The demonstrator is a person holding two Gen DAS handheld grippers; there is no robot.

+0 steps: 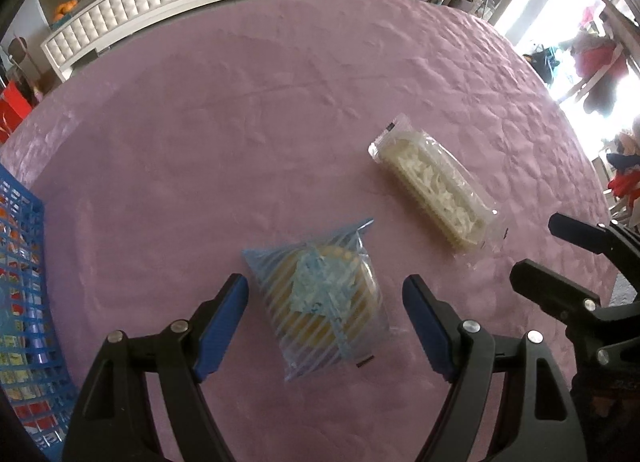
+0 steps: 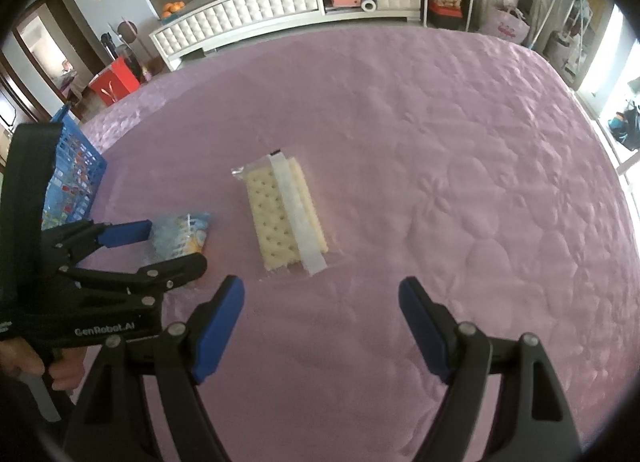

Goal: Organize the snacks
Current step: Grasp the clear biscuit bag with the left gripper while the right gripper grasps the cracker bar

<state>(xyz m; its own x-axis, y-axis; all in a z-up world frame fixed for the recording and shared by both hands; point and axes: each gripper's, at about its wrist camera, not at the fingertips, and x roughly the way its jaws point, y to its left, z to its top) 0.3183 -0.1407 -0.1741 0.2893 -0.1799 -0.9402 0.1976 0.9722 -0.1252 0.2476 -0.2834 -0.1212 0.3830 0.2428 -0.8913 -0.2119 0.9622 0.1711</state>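
A blue-striped snack packet with a yellow round cake inside lies on the pink table. My left gripper is open and straddles it, one finger on each side, apart from it. It also shows in the right wrist view with the left gripper around it. A clear pack of pale crackers lies to the right; in the right wrist view the cracker pack lies ahead of my open, empty right gripper. The right gripper shows at the right edge.
A blue plastic basket holding several snack packets stands at the table's left edge; it also shows in the right wrist view. The pink quilted tablecloth covers the round table. A white padded cabinet stands beyond.
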